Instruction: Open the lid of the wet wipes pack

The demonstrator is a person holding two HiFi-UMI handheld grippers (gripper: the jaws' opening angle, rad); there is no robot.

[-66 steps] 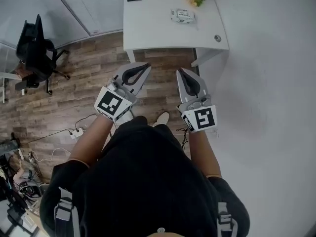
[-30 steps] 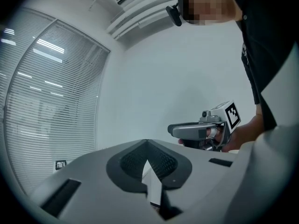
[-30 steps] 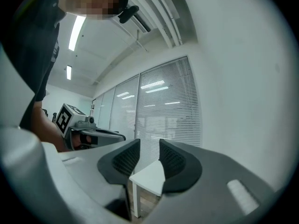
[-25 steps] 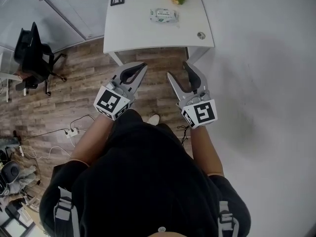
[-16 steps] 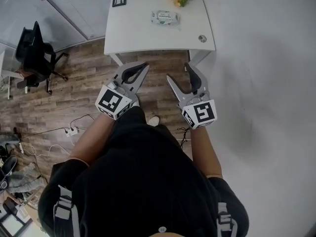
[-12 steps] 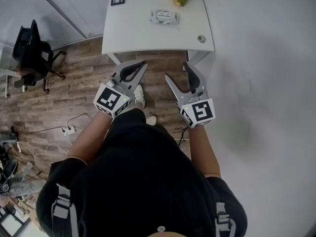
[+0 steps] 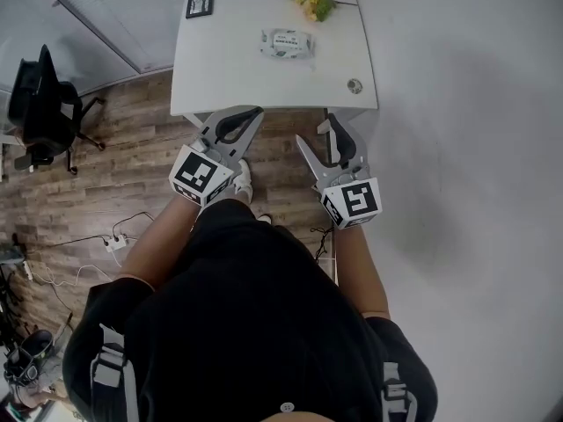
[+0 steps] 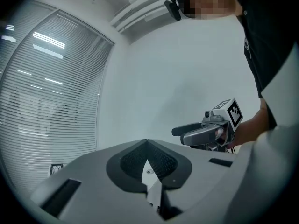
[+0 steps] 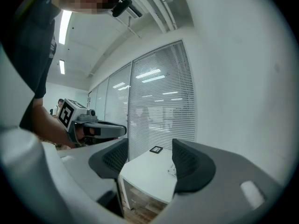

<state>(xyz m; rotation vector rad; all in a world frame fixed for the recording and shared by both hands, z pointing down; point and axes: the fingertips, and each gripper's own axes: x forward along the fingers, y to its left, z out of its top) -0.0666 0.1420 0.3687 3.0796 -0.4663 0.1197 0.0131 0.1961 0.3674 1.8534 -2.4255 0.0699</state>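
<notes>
The wet wipes pack [image 7: 286,42] lies flat on the white table [image 7: 229,73], towards its far side, with its lid down. Both grippers hang in the air short of the table's near edge, well away from the pack. My left gripper [image 7: 256,112] is shut, its tips touching [image 8: 146,143] with nothing between them. My right gripper [image 7: 313,132] is open and empty; between its jaws [image 9: 149,161] I see the table [image 9: 145,176] and a corner of the pack [image 9: 172,170], the rest hidden behind the right jaw.
On the table are yellow flowers [image 7: 312,3] at the far right, a small black picture frame [image 7: 200,4] at the far left and a small round object [image 7: 354,85] near the right front. A white wall runs along the right. A black office chair [image 7: 40,112] and floor cables [image 7: 114,243] are to the left.
The table has come closer in the head view as the person and both grippers moved towards it. The right gripper's jaws have spread wider; the left stays shut.
</notes>
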